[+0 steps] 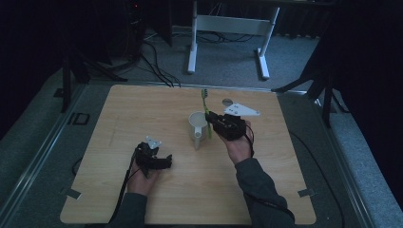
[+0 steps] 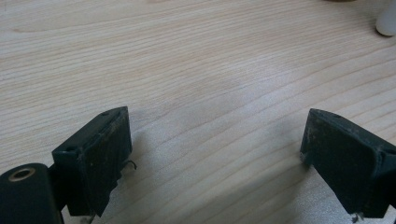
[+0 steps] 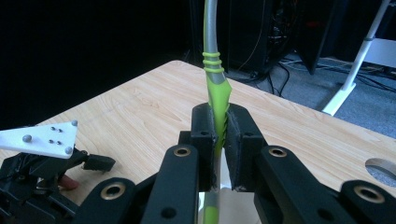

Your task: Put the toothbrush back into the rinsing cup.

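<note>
My right hand-held gripper (image 3: 220, 140) is clamped tight on the green-and-grey plastic toothbrush (image 3: 216, 88) — brush held upright, its lower end over the white ceramic mug (image 1: 197, 124) near the middle of the light wooden surface (image 1: 142, 114). My left hand-held gripper (image 2: 215, 154) sits left and nearer, low over bare wood, jaws wide apart — holding nothing.

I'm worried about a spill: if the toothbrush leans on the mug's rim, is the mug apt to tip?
Probably not: the mug looks squat, standing flat on the table. The toothbrush seems slim and light. The right gripper, clamped on its handle, likely bears the weight.
</note>
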`<state>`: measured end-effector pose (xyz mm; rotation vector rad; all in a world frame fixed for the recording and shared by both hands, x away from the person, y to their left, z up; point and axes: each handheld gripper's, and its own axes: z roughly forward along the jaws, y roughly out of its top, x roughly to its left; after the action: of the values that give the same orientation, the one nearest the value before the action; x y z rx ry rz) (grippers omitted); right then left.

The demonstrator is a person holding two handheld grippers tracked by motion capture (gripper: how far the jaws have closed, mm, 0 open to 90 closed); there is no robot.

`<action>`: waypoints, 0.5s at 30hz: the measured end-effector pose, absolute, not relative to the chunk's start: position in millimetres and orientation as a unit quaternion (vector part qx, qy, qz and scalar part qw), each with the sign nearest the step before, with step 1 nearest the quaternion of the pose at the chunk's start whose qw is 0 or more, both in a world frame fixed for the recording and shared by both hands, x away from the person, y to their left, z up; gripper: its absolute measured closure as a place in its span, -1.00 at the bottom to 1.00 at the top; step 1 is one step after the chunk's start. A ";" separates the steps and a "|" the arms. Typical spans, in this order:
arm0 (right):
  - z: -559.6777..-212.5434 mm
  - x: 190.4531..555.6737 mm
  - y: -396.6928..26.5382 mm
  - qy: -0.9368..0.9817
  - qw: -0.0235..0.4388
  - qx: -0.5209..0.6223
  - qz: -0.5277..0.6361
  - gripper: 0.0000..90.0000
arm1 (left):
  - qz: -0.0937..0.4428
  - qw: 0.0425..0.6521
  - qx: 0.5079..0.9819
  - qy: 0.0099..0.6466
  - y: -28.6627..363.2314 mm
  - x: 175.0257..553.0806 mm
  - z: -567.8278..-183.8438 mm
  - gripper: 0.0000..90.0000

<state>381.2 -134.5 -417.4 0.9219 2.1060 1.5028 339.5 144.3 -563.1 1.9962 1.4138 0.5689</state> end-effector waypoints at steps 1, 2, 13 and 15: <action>-417.6 381.4 -134.1 0.751 0.197 0.329 0.537 0.83 | 0.215 0.310 0.756 0.535 144.3 339.5 -563.1 -0.80; -417.8 381.7 -133.6 0.751 0.196 0.329 0.538 0.83 | 0.215 0.310 0.756 0.535 144.3 339.5 -563.1 -0.80; -417.7 384.4 -125.3 0.750 0.192 0.320 0.546 0.83 | 0.215 0.310 0.756 0.535 144.3 339.5 -563.1 -0.80; -417.6 384.6 -124.2 0.749 0.192 0.319 0.548 0.83 | 0.215 0.310 0.756 0.535 144.3 339.5 -563.1 -0.80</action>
<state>384.6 -124.2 -417.6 0.8953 2.1037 1.5372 339.5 144.3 -563.1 1.9962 1.4137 0.5689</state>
